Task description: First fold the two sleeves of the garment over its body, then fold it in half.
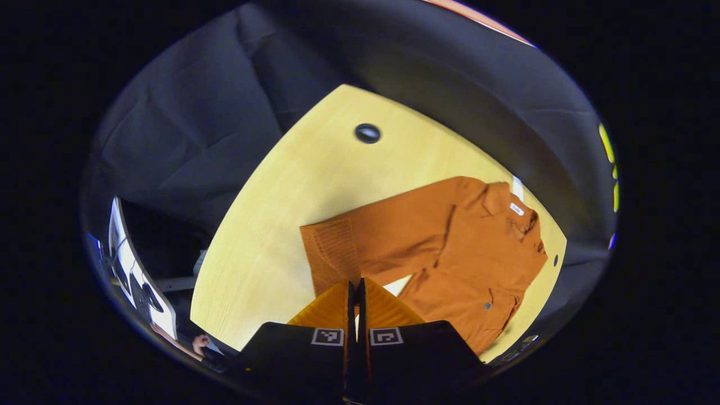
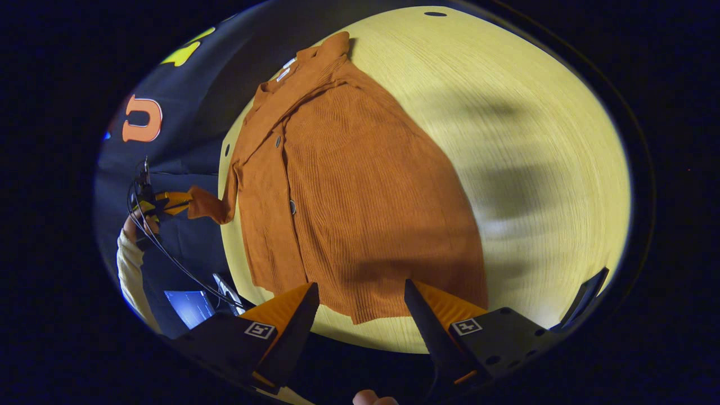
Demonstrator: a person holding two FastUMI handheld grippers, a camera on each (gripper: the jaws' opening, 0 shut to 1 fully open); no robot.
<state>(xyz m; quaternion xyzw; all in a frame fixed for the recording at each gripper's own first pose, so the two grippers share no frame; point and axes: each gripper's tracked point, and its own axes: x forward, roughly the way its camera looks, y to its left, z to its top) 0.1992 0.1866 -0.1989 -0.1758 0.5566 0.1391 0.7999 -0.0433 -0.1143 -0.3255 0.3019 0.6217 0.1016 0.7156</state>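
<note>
The garment [image 2: 349, 197], a rust-orange ribbed cardigan with buttons, lies spread flat on the pale wooden surface [image 2: 534, 140], collar toward the far edge in the right gripper view and hem toward the near edge. One sleeve [image 2: 211, 205] is pulled out past the surface's edge, off to the left in that view, and its cuff sits between the fingers of the left claw [image 2: 169, 203], which a hand [image 2: 138, 225] in a pale sleeve holds out over the booth's dark cloth.

In the left gripper view the left claw [image 1: 356, 292] has its fingers drawn together with only a thin slit between them. The ribbed cuff [image 1: 329, 256] reaches down to their tips, though the grip itself is hidden there. Beyond it, the garment [image 1: 478, 247] stretches across the surface [image 1: 292, 185] toward the far right edge, with a white tag at its collar [image 1: 516, 209].

The right claw [image 2: 360, 292] stands with its fingers wide apart, above the hem near the surface's near edge, touching nothing.

A dark round grommet [image 1: 367, 133] is set in the surface, well apart from the garment. A lit screen [image 2: 191, 306] shows low down beside the surface.
</note>
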